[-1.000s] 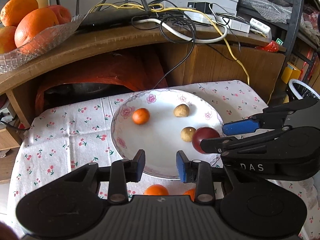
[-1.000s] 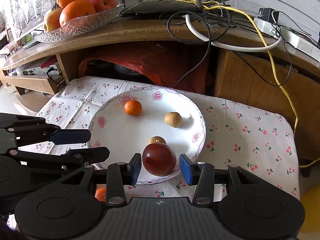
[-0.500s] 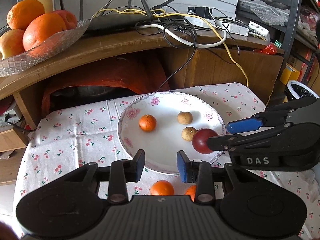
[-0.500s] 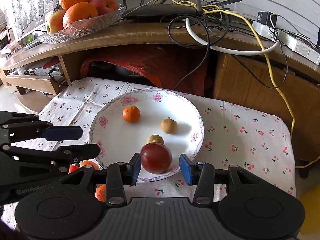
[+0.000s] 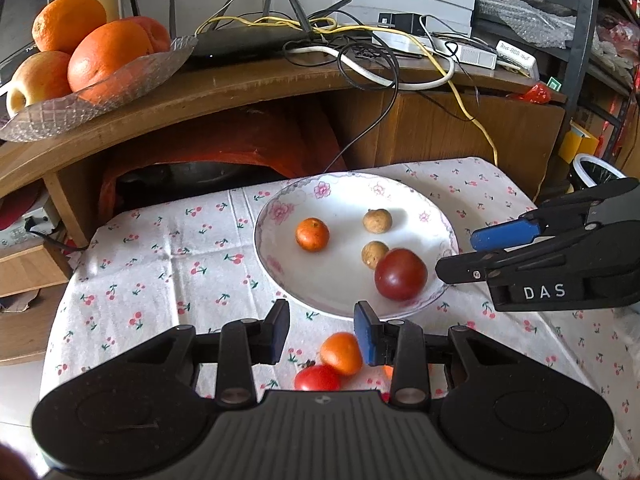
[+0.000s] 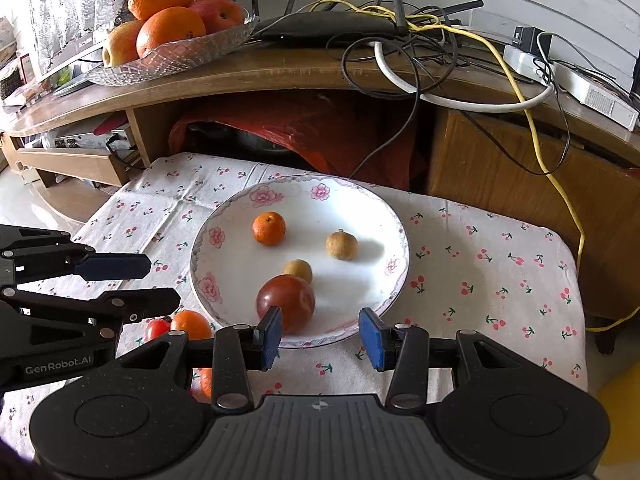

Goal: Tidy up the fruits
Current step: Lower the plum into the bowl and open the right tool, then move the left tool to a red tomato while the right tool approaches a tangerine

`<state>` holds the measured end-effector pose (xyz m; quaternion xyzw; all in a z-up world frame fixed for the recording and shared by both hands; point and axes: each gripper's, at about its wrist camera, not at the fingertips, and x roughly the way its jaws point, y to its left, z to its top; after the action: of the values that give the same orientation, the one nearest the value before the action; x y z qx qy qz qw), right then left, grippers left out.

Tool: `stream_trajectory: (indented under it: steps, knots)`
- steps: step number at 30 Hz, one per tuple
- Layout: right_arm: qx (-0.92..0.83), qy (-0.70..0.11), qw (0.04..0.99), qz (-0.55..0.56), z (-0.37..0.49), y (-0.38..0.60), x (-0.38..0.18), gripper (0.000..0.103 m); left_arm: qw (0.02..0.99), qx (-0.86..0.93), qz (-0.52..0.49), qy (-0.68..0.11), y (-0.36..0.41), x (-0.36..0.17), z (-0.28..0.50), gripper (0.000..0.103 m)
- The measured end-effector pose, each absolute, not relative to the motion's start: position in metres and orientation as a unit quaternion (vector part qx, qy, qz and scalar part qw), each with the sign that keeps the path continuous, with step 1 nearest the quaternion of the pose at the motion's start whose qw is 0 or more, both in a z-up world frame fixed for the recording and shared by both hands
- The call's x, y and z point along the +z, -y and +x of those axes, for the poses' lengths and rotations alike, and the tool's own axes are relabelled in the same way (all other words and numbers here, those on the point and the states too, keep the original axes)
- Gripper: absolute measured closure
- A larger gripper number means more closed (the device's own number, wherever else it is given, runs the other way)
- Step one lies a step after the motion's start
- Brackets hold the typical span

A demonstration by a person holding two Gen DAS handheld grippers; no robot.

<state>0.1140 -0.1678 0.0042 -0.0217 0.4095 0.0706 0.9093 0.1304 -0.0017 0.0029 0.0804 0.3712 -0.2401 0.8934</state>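
White porcelain with pink flowers on its rim, the plate (image 6: 394,216) lies on a desk (image 6: 500,280) covered by a cloth with a small cherry print. On the plate are four fruits: a small mandarin (image 6: 269,228) toward the far left, two small brown round fruits (image 6: 341,245) near the middle, and a dark red tomato (image 6: 285,302) close to the near rim. One brown fruit touches the tomato at its far side.

The right gripper (image 6: 322,338) hovers just in front of the near rim of the plate. Its fingers (image 6: 370,338) are spread apart and hold nothing; the tomato sits just beyond the left one.

The left gripper (image 5: 322,334) is at the left of the plate and over the cloth. Its fingers (image 5: 280,330) also stand apart with nothing between them. Below them, on the cloth and outside the plate, lie an orange mandarin (image 5: 341,353) and a small red tomato (image 5: 317,378), the two touching each other. A further orange fruit shows partly behind the right finger.

Behind the desk a wooden shelf (image 6: 280,68) carries a glass bowl (image 6: 176,58) with oranges and apples, and many cables (image 6: 400,44).
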Motion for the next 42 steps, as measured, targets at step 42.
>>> stream_trajectory:
  steps: [42]
  knots:
    - [0.113, -0.449, 0.886, -0.027, 0.094, 0.146, -0.012, 0.064, 0.875, -0.275, 0.116, -0.382, -0.015, -0.003, 0.096, 0.059]
